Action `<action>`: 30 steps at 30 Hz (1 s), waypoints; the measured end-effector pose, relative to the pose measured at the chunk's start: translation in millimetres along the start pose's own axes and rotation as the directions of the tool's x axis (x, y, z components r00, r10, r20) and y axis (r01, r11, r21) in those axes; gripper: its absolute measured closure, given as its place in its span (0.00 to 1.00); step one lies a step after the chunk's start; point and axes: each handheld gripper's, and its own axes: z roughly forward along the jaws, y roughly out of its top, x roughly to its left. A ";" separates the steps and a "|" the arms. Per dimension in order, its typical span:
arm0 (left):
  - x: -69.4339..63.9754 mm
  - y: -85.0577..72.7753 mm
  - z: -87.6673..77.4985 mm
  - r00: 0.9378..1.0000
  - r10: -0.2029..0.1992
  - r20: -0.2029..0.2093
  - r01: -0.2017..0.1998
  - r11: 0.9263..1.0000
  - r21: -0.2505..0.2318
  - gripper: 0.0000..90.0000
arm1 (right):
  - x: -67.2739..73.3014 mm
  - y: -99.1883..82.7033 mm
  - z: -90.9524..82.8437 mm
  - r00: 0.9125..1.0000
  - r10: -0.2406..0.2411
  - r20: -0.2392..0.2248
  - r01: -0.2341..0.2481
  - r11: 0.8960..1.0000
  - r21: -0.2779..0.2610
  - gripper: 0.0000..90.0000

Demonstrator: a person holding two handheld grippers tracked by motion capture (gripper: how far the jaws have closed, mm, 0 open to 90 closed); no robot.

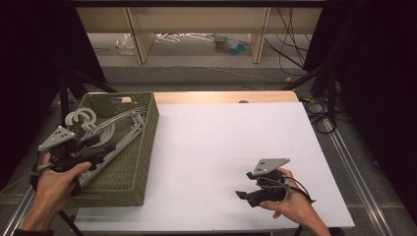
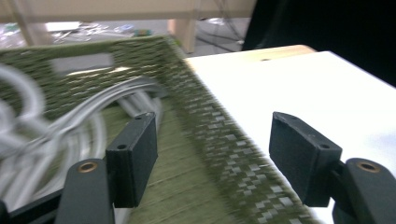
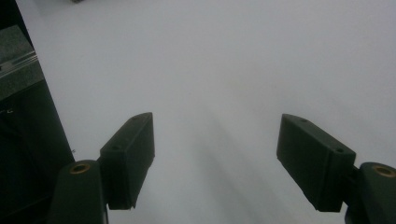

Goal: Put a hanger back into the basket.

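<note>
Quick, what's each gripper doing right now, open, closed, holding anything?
Left gripper: open, empty, above the green basket of hangers.
Right gripper: open, empty, over the white table.

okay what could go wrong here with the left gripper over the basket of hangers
The pale grey plastic hangers lie stacked and interlocked in the green woven basket, so the open left gripper may lift several at once. A snagged hook could drag the basket, which sits at the white table's left edge, off it.
</note>
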 end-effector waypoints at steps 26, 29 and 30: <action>-74.1 -1.5 26.5 0.976 0.094 0.196 -0.089 0.995 -0.035 0.20 | -6.8 2.2 -4.9 0.998 0.036 0.055 -0.028 0.990 -0.141 0.20; -82.0 -3.1 27.4 0.972 0.094 0.215 -0.086 0.995 -0.048 0.20 | -7.5 3.3 -7.4 0.997 0.041 0.068 -0.028 0.984 -0.176 0.20; -83.1 -3.3 27.8 0.970 0.108 0.220 -0.099 0.994 -0.050 0.20 | -8.2 3.6 -8.2 0.997 0.044 0.070 -0.030 0.981 -0.189 0.20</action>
